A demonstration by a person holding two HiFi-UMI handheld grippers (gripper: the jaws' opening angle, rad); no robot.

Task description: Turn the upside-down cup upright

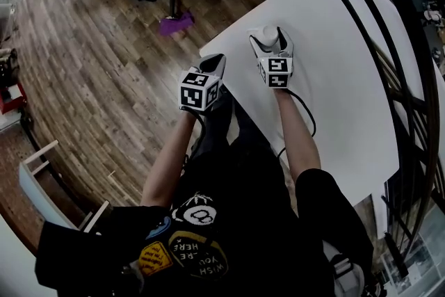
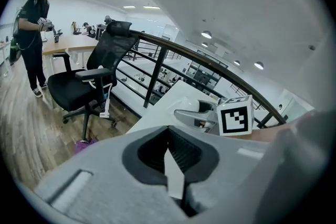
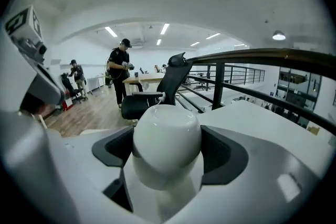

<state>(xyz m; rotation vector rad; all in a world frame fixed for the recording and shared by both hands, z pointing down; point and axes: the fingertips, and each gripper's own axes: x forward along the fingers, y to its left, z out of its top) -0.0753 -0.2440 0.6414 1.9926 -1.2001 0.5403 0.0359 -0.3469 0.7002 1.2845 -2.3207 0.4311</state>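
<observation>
Though glossy and rounded, white cup (image 3: 167,134) in right claw (image 3: 169,151)

Black patched shirt (image 1: 236,177), grey left tongs (image 1: 215,60) with black-and-white marker cube (image 1: 200,90).

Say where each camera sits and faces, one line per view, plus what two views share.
Head view: on the person's head, steeply down at the white table; forearms, torso, left gripper and right gripper show.
Left gripper view: on that gripper, along its shut, empty jaws toward an office chair.
Right gripper view: along its jaws closed on the white cup.
Shared: both gripper views show the office chair.
</observation>
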